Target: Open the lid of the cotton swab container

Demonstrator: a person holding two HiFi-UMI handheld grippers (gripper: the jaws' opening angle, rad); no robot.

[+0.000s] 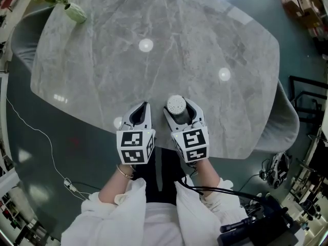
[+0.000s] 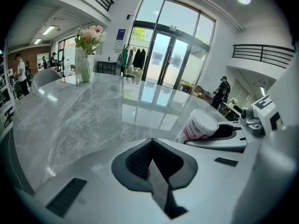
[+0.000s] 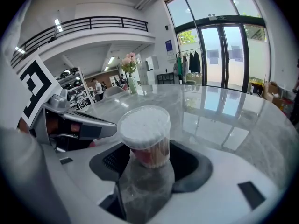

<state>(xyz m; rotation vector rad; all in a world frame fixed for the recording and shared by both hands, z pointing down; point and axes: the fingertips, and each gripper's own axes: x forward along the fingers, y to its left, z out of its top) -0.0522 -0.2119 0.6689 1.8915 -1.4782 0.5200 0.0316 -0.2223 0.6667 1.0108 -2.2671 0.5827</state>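
Note:
The cotton swab container (image 1: 176,105) is a small clear tub with a white lid. It stands upright near the front edge of the grey marble table (image 1: 154,60). My right gripper (image 1: 182,113) is open around it, jaws spread wide on either side with a little gap showing. In the right gripper view the container (image 3: 145,134) fills the space between the jaws of the right gripper (image 3: 149,161), lid on. My left gripper (image 1: 143,109) rests just left of it, shut and empty. The left gripper view shows its closed jaws (image 2: 152,148) and the container (image 2: 200,125) to the right.
A vase of pink flowers (image 1: 76,12) stands at the table's far left corner, also seen as the vase (image 2: 85,62) in the left gripper view. The table's front edge runs just under both grippers. Cables lie on the floor (image 1: 66,181) at the left.

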